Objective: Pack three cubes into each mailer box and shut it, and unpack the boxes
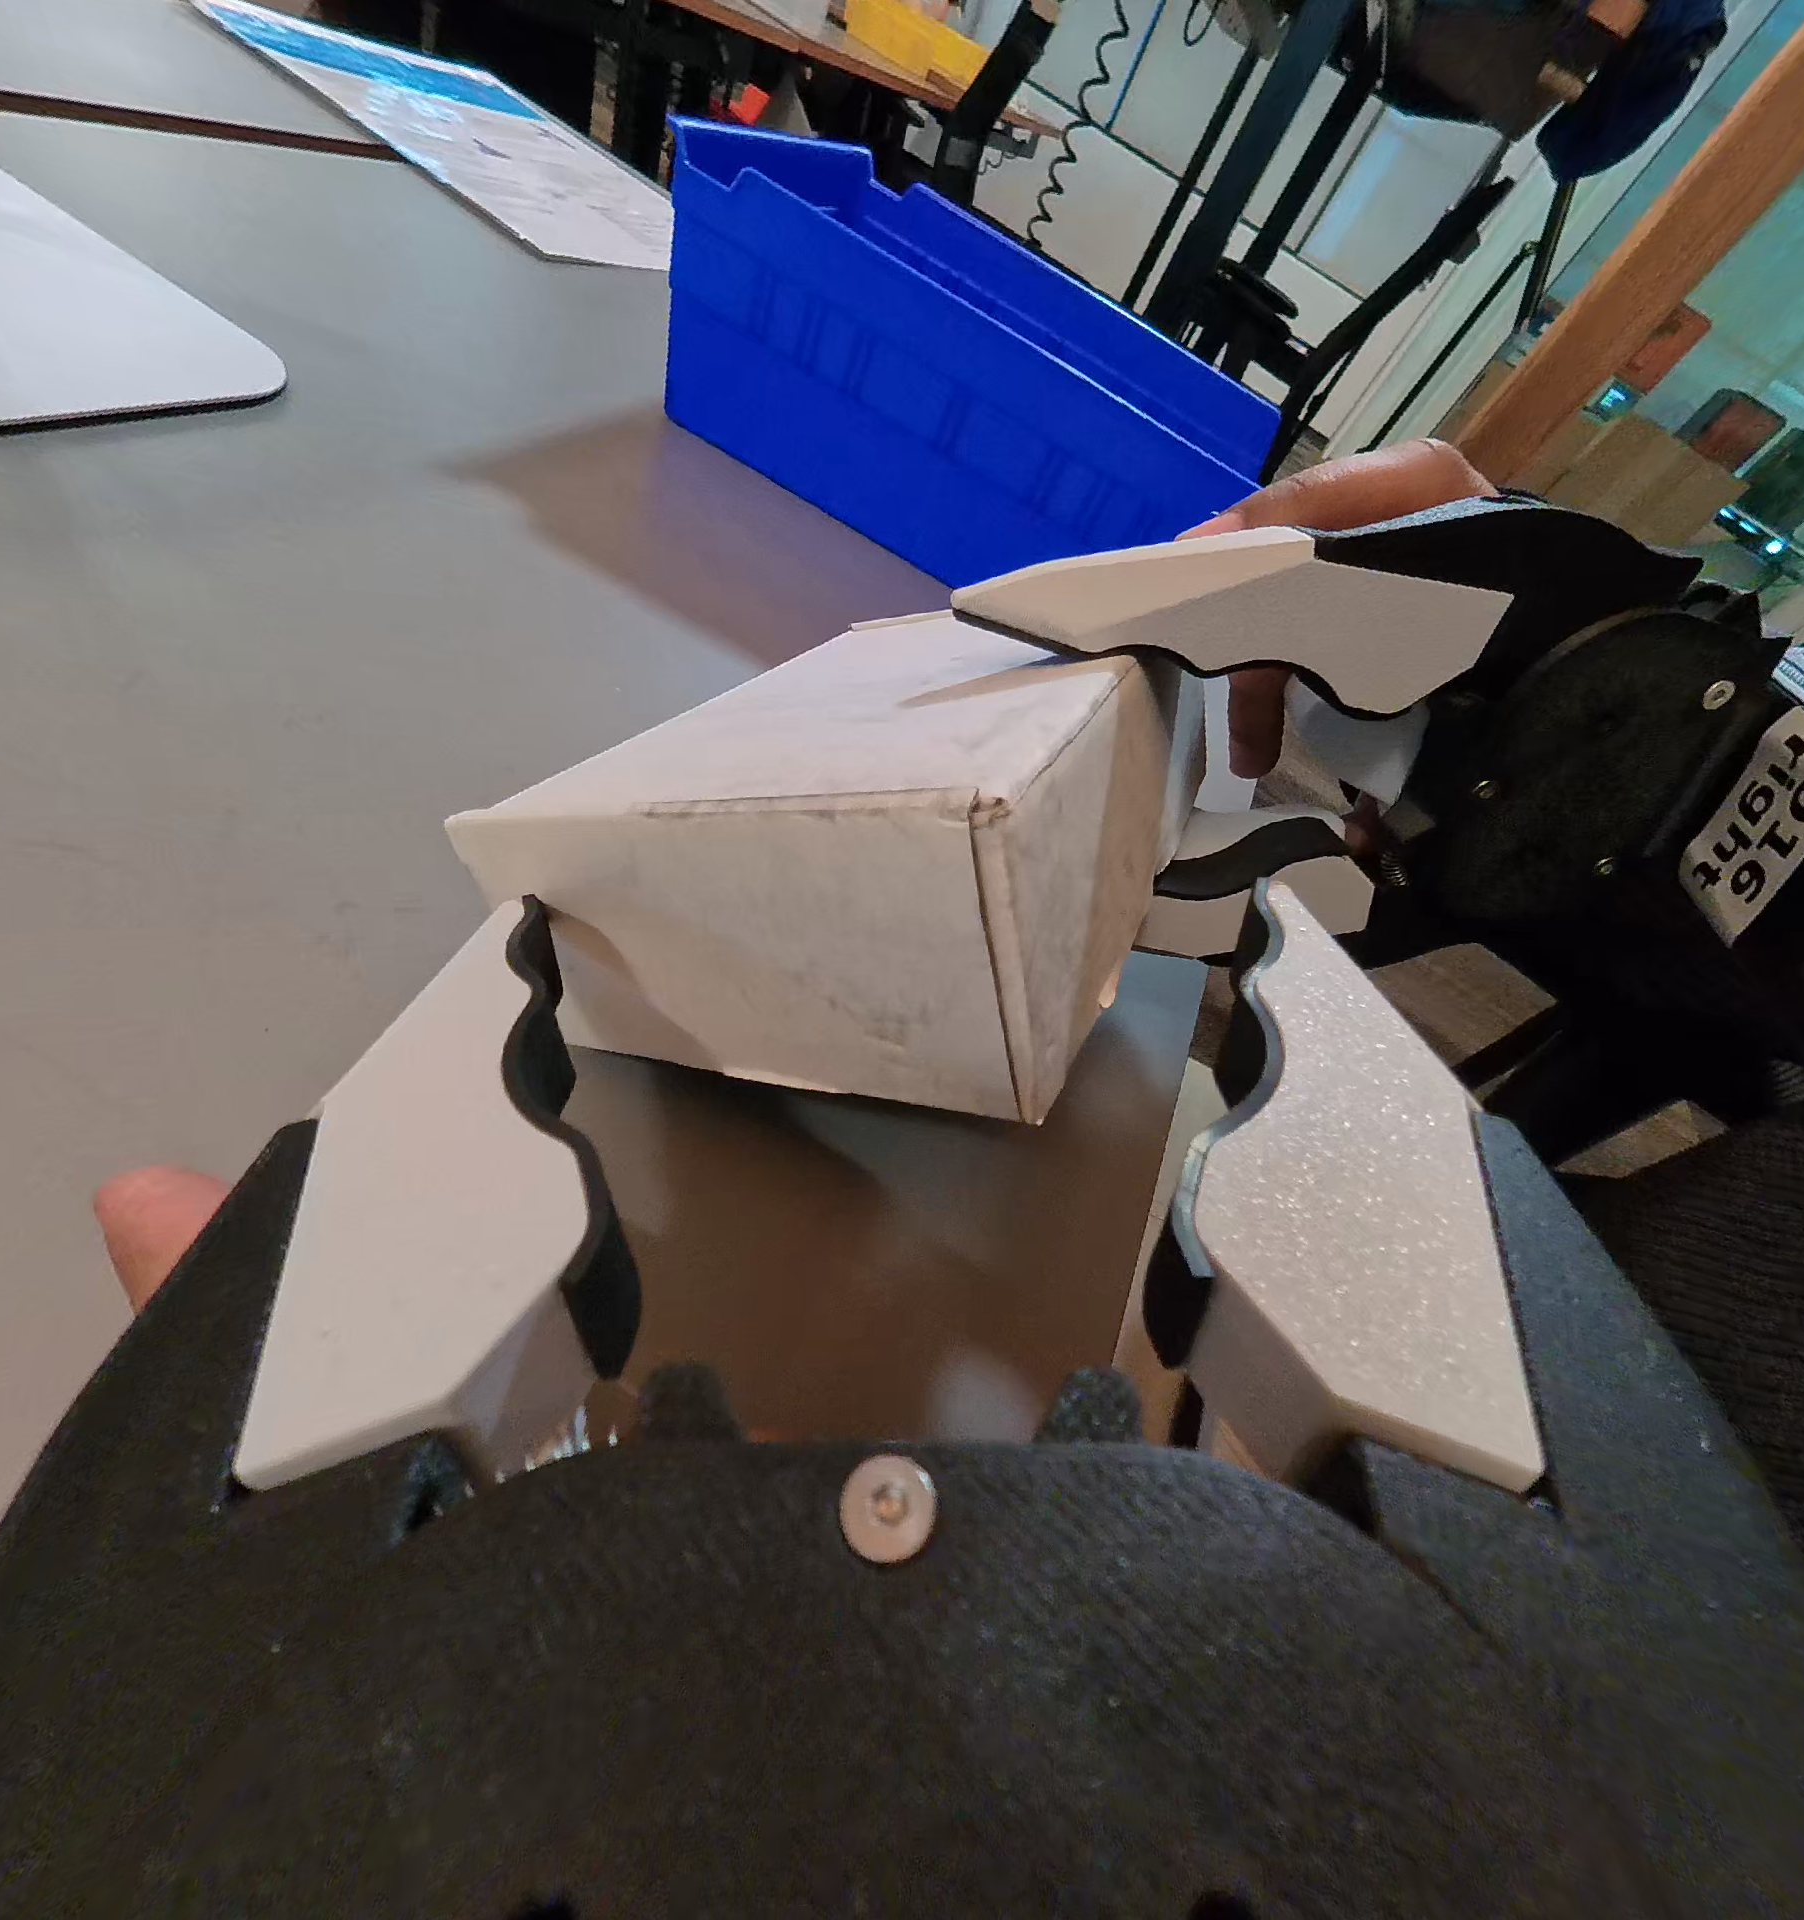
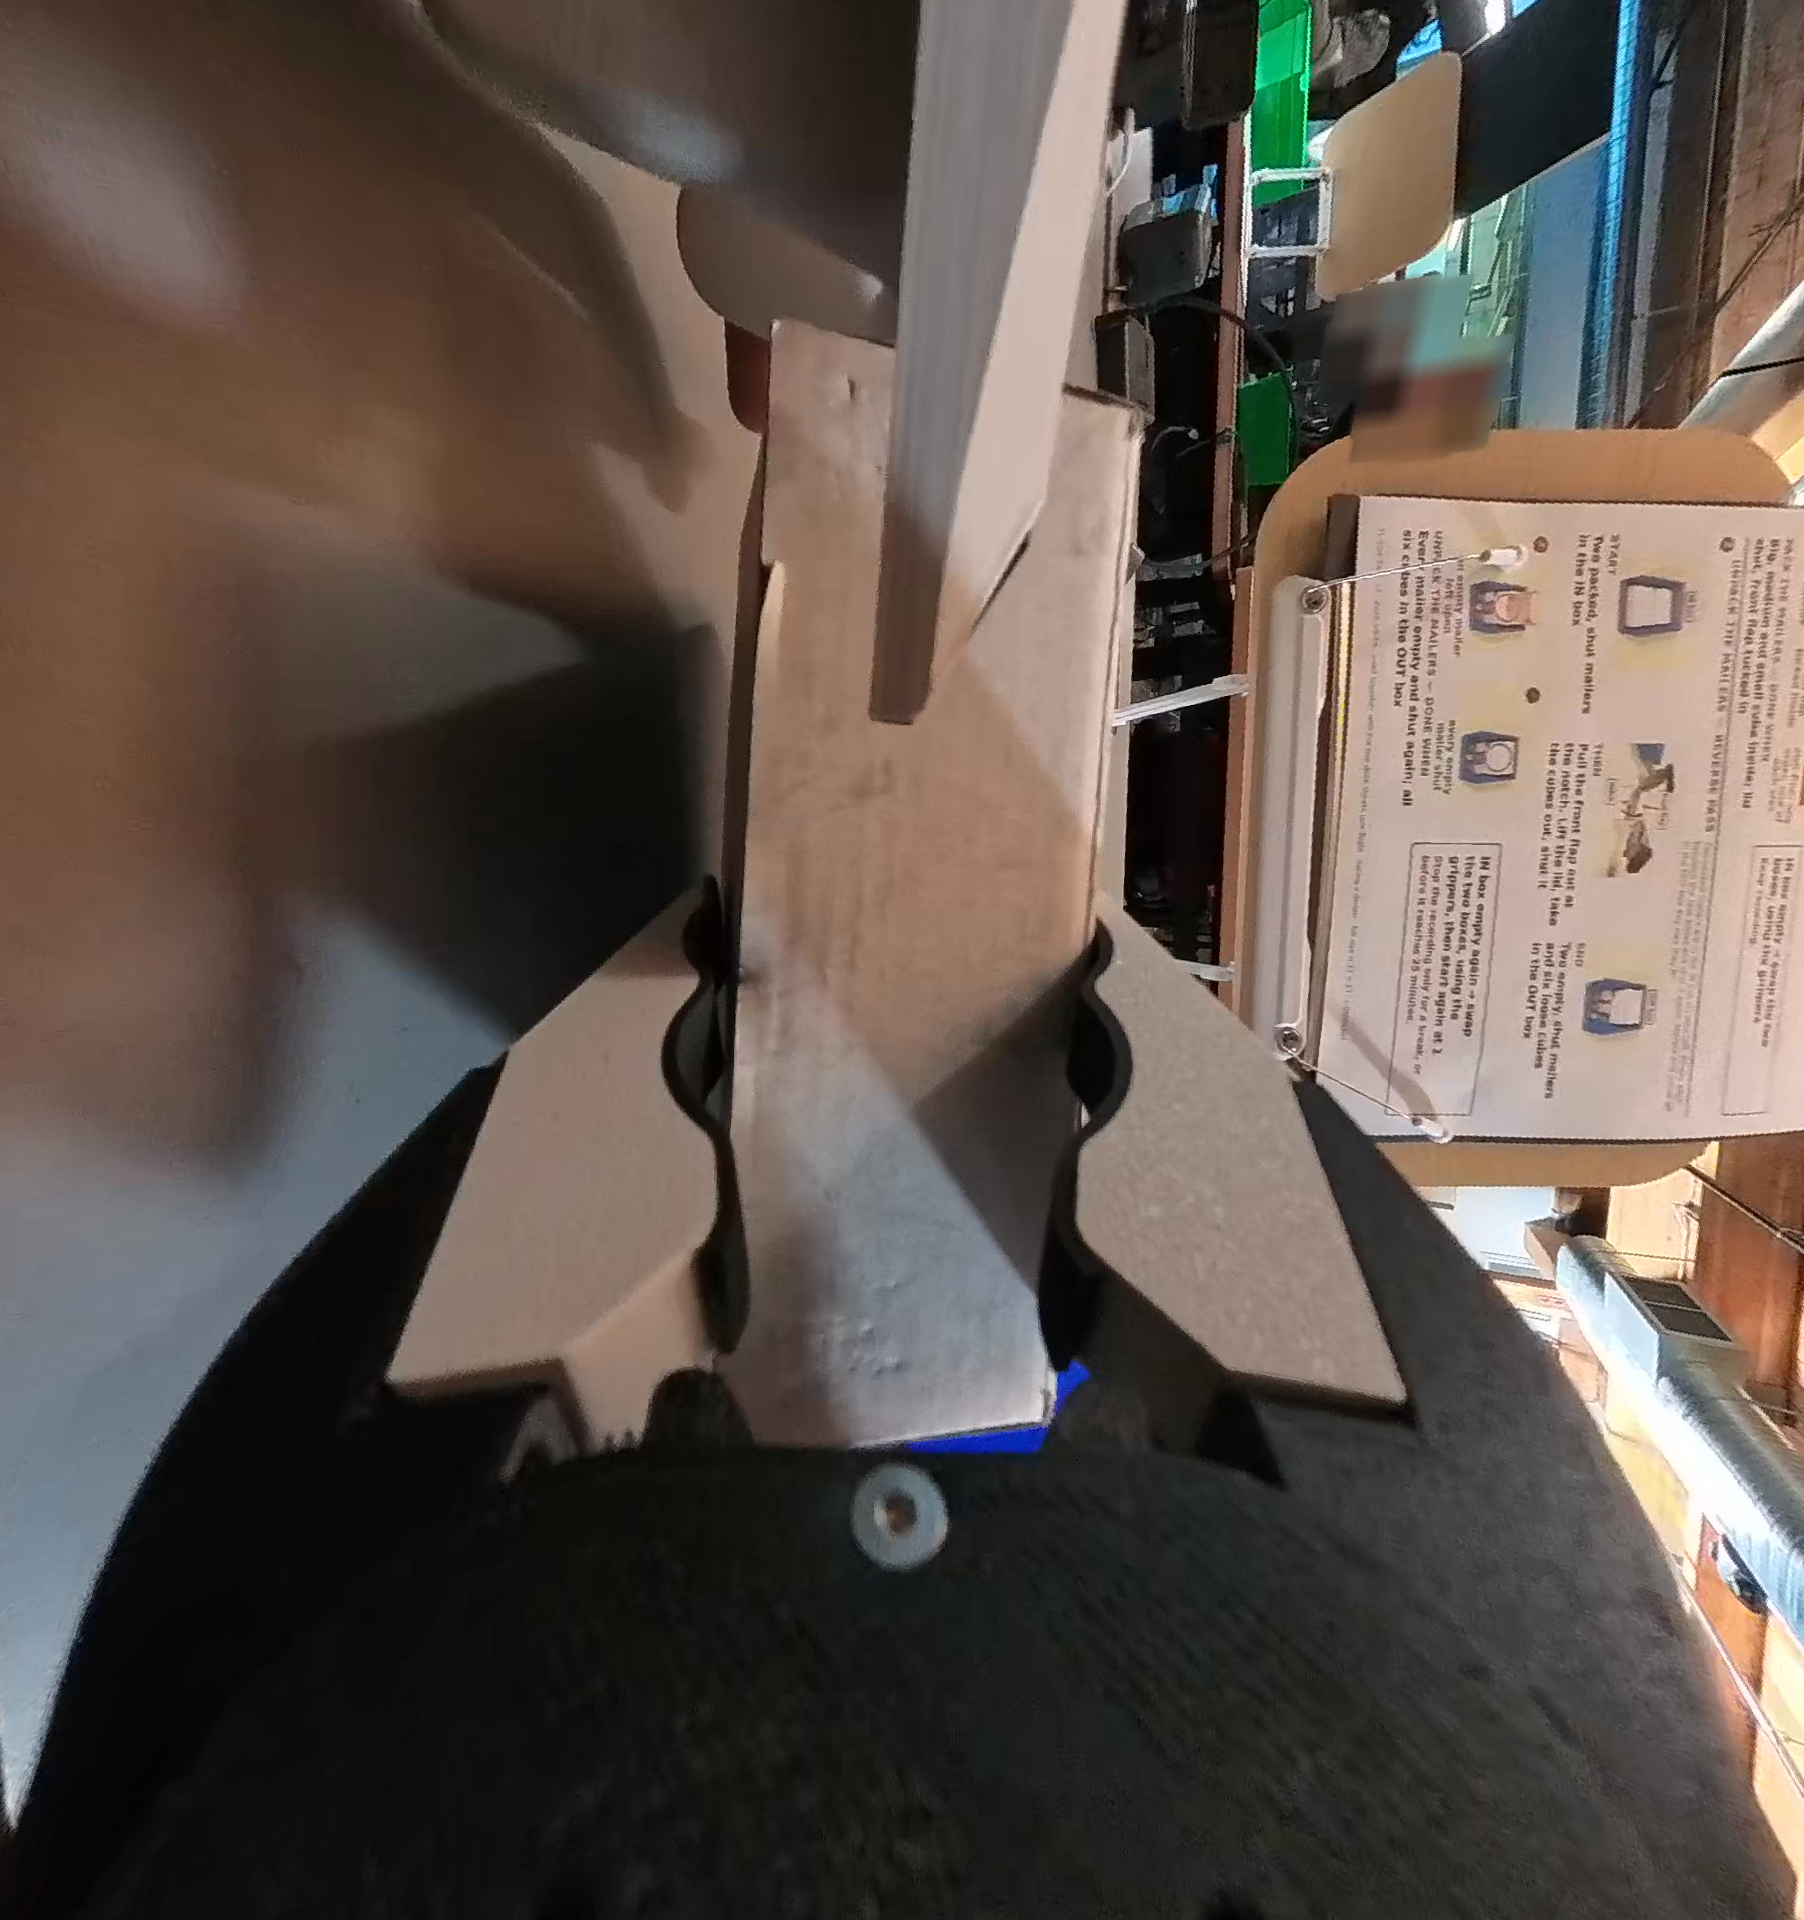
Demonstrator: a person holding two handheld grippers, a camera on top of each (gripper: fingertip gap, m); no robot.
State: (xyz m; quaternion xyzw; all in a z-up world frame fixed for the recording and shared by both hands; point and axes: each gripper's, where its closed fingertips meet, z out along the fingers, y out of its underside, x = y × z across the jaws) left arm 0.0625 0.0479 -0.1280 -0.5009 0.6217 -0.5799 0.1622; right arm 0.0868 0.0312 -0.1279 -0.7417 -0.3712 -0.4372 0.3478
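Observation:
A white mailer box (image 1: 815, 894) sits tilted on the grey table (image 1: 306, 727) near its right edge, with its lid down. No cubes show. My left gripper (image 1: 898, 909) is open just in front of the box, and its left fingertip (image 1: 529, 935) touches the box's near left corner. My right gripper (image 1: 1064, 743) comes in from the right, turned on its side. It is shut on the box's right end, one finger on top and one underneath. In the right wrist view the box's end panel (image 2: 877, 1039) fills the space inside the right gripper (image 2: 903, 914).
A blue bin (image 1: 929, 395) stands behind the box. A white mat (image 1: 67, 312) and a printed sheet (image 1: 482, 145) lie at the far left. A hand (image 1: 1345, 488) holds the right gripper. A printed sheet on a board (image 2: 1604, 810) shows in the right wrist view. Some 5 cm of space lies between my two pairs of fingers.

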